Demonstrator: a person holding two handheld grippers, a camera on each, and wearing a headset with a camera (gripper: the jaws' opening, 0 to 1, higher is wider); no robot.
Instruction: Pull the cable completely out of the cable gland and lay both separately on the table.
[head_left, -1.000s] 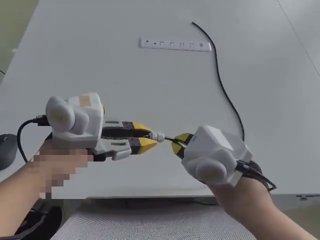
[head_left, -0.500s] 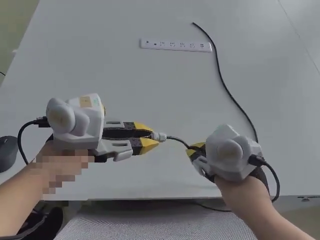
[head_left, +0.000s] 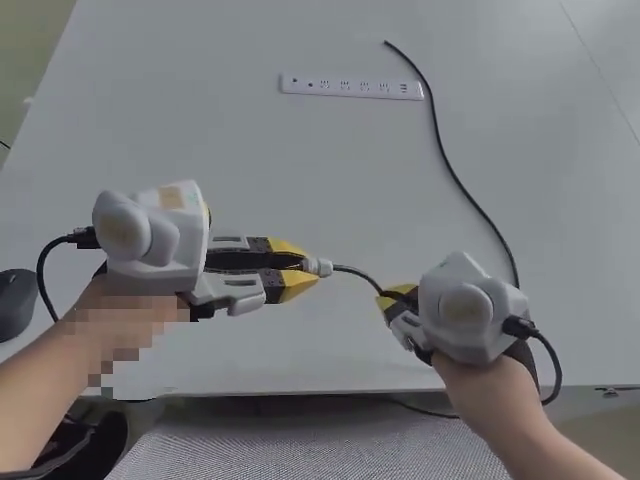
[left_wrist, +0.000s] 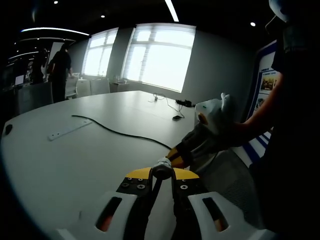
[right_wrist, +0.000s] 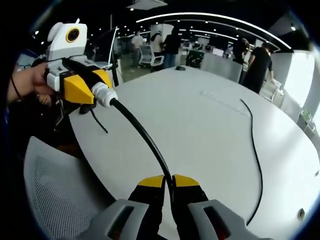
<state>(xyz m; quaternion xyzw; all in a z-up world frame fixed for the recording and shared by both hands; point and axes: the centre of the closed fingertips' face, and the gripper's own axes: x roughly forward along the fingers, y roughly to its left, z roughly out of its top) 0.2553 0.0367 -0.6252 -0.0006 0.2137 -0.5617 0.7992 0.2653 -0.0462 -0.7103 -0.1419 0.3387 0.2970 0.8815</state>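
Head view: the left gripper (head_left: 293, 277) clamps its jaws on the white cable gland (head_left: 317, 267), held above the near edge of the desk (head_left: 250, 160). The black cable (head_left: 355, 274) runs rightwards from it to the right gripper (head_left: 393, 301).

Left gripper view: the cable gland sits between the jaw tips.

Right gripper view: the jaws are closed on the cable, which leads straight ahead into the cable gland; the pull should follow this line. I can read no writing.

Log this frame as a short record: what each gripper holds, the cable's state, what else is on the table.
left gripper: shut on the cable gland
right gripper: shut on the cable
cable state: runs into the gland, not yet pulled out; both held in the air
on the table: power strip, black cord
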